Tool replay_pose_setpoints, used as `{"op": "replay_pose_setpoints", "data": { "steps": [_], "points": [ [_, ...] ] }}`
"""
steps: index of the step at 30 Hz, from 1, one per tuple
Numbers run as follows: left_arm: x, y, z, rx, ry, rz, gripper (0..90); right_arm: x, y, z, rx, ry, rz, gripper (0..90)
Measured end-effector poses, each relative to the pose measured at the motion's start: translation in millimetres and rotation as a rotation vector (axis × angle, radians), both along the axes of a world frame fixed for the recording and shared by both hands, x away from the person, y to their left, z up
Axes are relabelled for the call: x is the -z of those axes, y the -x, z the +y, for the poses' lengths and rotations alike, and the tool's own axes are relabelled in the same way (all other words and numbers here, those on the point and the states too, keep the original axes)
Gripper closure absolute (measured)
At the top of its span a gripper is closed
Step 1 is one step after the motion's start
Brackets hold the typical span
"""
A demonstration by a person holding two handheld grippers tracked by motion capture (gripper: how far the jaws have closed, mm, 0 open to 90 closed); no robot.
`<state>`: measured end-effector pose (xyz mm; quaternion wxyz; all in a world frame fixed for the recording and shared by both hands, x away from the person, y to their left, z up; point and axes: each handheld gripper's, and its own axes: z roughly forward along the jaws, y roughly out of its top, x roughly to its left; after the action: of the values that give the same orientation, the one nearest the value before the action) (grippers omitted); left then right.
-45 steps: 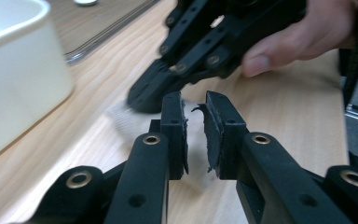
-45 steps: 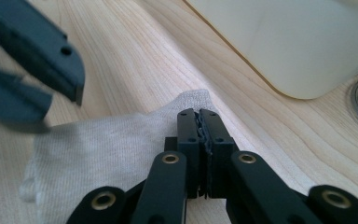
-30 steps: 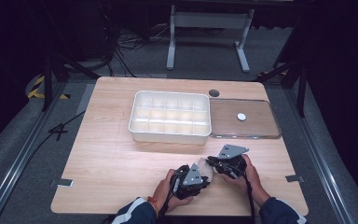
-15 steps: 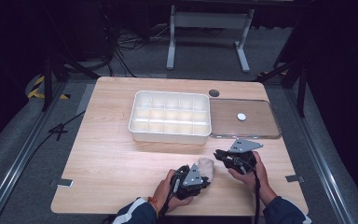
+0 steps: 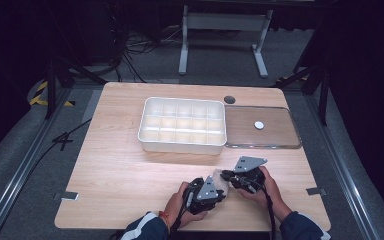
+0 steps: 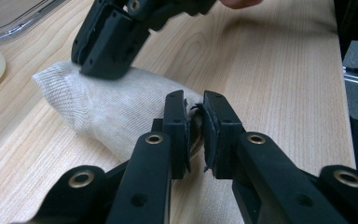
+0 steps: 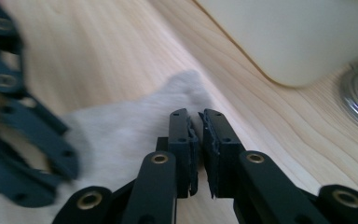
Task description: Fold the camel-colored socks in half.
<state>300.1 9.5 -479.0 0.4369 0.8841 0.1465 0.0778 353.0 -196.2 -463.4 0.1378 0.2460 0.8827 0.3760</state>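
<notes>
Both grippers have closed in again, the left gripper [image 6: 194, 128] pinching the sock [image 6: 98, 109] and the right gripper [image 7: 196, 140] nearly shut on its edge (grip unclear), so opposing pulls could slip it free.

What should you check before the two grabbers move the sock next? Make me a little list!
1. Left gripper has hold of the sock: ok, its jaws are closed on one end of the fabric.
2. Right gripper has hold of the sock: cannot tell, its jaws are nearly shut over the fabric, but a pinch is not clear.
3. Sock lies flat on the table: ok, it rests on the wood.
4. White tray has room: ok, its compartments look empty.
5. Path to the tray is free: ok, nothing lies between.
6. Clear lid is out of the way: ok, it lies beside the tray.
</notes>
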Motion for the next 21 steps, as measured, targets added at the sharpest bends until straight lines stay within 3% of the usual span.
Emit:
{"op": "replay_pose_setpoints", "data": {
  "steps": [6, 10, 14, 17, 21],
  "points": [
    [0.0, -0.1, 0.0, 0.001, -0.003, 0.003, 80.1, 6.5, -8.0, -10.3, 0.069, 0.049, 0.006, 81.5],
    [0.0, -0.2, 0.1, 0.002, -0.003, 0.004, 80.1, -7.8, -4.7, -14.1, 0.083, -0.025, -0.021, 78.7],
    [0.1, -0.3, 0.0, 0.001, 0.001, 0.009, 80.3, -18.4, 2.6, -11.6, 0.038, -0.131, -0.028, 77.1],
    [0.0, -0.5, 0.0, 0.002, -0.001, 0.01, 80.3, -15.8, 7.0, 0.3, -0.017, -0.127, -0.016, 74.8],
    [0.4, -0.3, -0.6, -0.003, 0.009, 0.018, 80.7, -11.9, 6.8, 13.0, -0.044, -0.13, -0.01, 75.1]
  ]
}}
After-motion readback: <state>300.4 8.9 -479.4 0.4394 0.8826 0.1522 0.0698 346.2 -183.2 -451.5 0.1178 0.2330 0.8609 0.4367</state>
